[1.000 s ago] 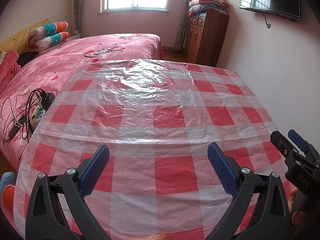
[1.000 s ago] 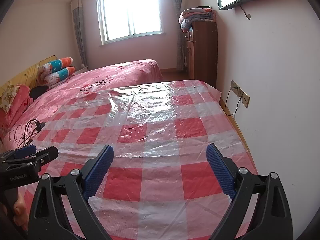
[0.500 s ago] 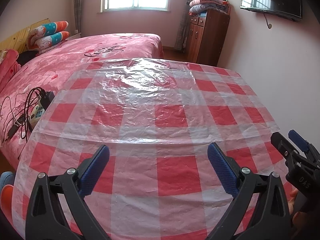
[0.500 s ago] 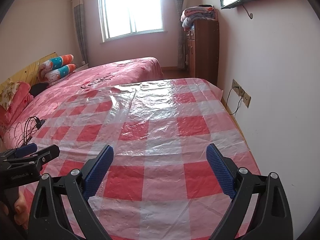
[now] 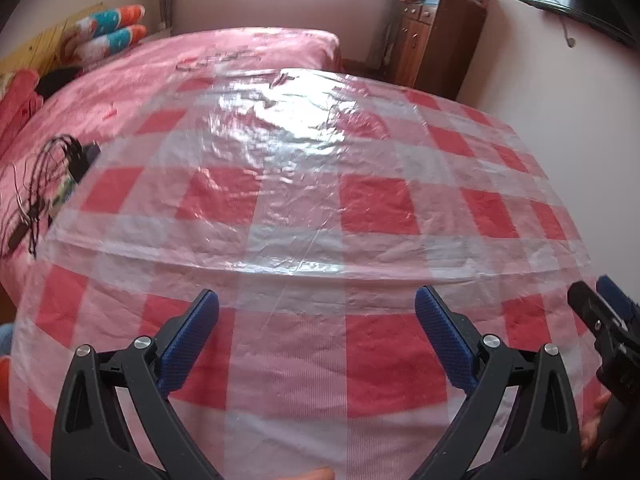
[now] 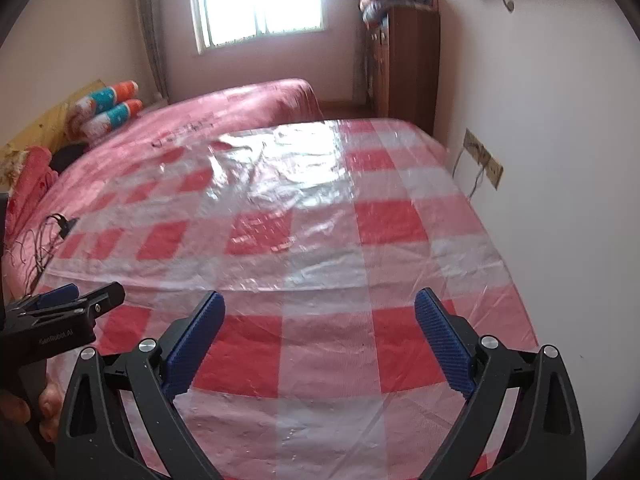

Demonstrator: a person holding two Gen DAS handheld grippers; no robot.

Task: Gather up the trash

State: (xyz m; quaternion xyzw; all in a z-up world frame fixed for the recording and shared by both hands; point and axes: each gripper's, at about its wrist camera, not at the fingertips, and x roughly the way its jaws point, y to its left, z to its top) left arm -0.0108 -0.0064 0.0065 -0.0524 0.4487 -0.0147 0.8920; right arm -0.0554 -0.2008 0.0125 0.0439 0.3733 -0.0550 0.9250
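Both my left gripper (image 5: pixel 316 320) and right gripper (image 6: pixel 319 322) hang spread wide, holding nothing. The checkered plastic sheet (image 5: pixel 304 208) lies directly ahead and below; probably it's the trash. I'd pinch its near edge and gather inward.
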